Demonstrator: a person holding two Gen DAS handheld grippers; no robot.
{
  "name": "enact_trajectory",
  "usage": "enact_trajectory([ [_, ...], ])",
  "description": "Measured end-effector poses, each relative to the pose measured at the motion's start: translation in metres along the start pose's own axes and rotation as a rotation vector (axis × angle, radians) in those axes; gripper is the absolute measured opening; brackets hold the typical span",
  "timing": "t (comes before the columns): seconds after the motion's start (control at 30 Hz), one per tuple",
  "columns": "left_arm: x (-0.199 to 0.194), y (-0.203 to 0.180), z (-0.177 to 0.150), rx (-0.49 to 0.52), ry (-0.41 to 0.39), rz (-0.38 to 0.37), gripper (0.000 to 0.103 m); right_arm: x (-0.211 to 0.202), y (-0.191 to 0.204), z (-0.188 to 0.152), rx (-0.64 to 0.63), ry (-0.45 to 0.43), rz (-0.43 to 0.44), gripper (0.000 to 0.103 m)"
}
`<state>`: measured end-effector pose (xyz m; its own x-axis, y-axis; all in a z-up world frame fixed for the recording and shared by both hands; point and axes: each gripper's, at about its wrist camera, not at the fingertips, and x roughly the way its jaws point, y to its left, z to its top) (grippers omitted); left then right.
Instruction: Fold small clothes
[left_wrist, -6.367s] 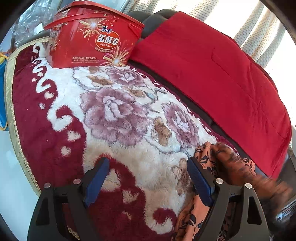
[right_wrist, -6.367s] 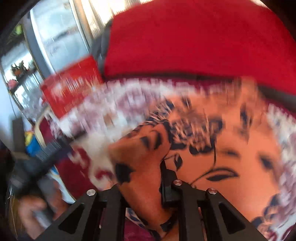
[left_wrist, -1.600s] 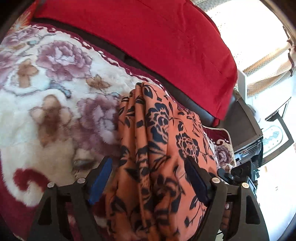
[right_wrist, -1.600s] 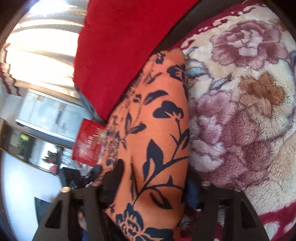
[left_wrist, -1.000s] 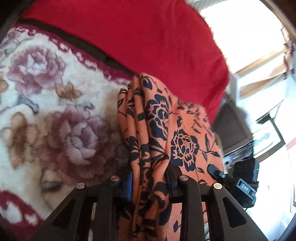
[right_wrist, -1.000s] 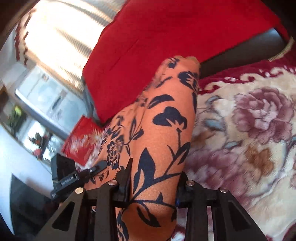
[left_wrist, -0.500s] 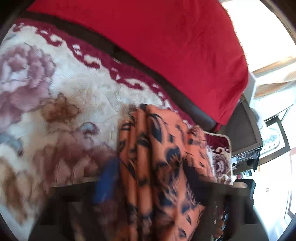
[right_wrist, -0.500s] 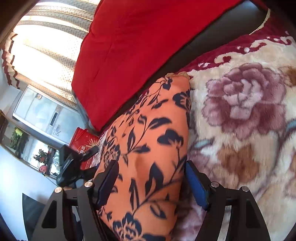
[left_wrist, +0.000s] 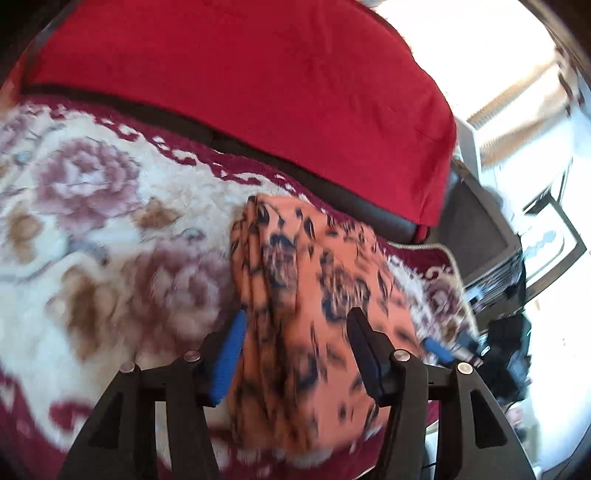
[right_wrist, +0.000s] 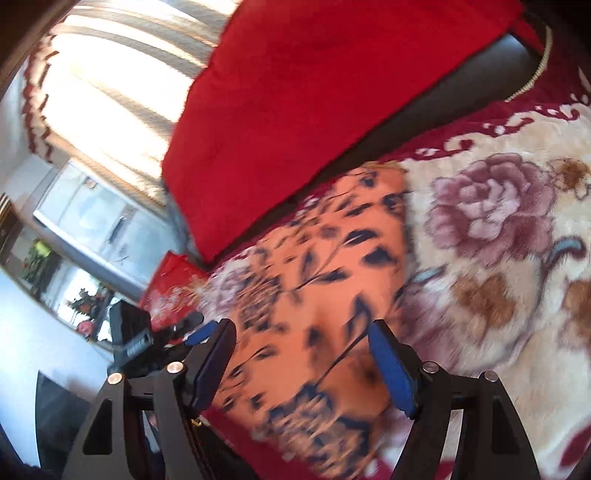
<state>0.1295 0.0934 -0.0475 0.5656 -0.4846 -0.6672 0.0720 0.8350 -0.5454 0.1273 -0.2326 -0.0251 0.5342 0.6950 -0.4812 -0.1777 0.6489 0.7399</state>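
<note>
A plush floral blanket in cream and maroon covers the seat, with a red cloth draped over the backrest behind it. On the blanket, close to its back border, lies the orange garment with dark flowers, folded into a long narrow bundle whose far end nearly reaches the maroon edging. A second ago both ends of this bundle were pinched and lifted clear of the blanket; now it rests flat on the plush surface. The left gripper has let go: its jaws are opening, the blue pads standing either side of the bundle's near end with the cloth between them but not pressed. The right gripper was pressed tight on the fabric a second ago and has since spread wide; its pads straddle the other end of the garment without squeezing it. In the right view a red box shows beyond the blanket's far side, beside the other gripper's body. Both views are blurred by motion.
</note>
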Motion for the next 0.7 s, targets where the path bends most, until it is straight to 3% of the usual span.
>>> enact_trajectory([
  [0.03, 0.002, 0.002, -0.009, -0.006, 0.015, 0.025, 0.025, -0.002, 0.006, -0.006, -0.004, 0.003, 0.013, 0.077],
  [0.07, 0.011, 0.008, -0.019, -0.017, 0.052, 0.057, 0.008, -0.001, 0.012, -0.013, -0.008, 0.013, 0.027, 0.077],
  [0.13, 0.025, 0.030, -0.035, -0.087, 0.091, 0.109, 0.008, 0.005, 0.022, -0.030, -0.030, 0.052, 0.044, 0.077],
  [0.23, 0.016, 0.036, -0.041, -0.130, 0.065, 0.091, 0.005, 0.012, 0.023, -0.046, -0.014, 0.081, 0.001, 0.077],
  [0.3, 0.007, 0.034, -0.043, -0.132, 0.050, 0.057, 0.010, 0.007, 0.027, -0.052, -0.010, 0.064, -0.006, 0.078],
  [0.43, -0.014, 0.023, -0.047, -0.121, -0.023, 0.065, 0.059, -0.004, 0.039, -0.060, -0.010, 0.040, -0.010, 0.079],
  [0.5, -0.023, 0.015, -0.049, -0.087, -0.067, 0.104, 0.061, -0.007, 0.045, -0.065, -0.012, 0.030, -0.006, 0.083],
  [0.7, -0.036, 0.000, -0.051, 0.002, -0.101, 0.207, 0.061, 0.003, 0.052, -0.066, 0.003, 0.034, -0.010, 0.084],
])
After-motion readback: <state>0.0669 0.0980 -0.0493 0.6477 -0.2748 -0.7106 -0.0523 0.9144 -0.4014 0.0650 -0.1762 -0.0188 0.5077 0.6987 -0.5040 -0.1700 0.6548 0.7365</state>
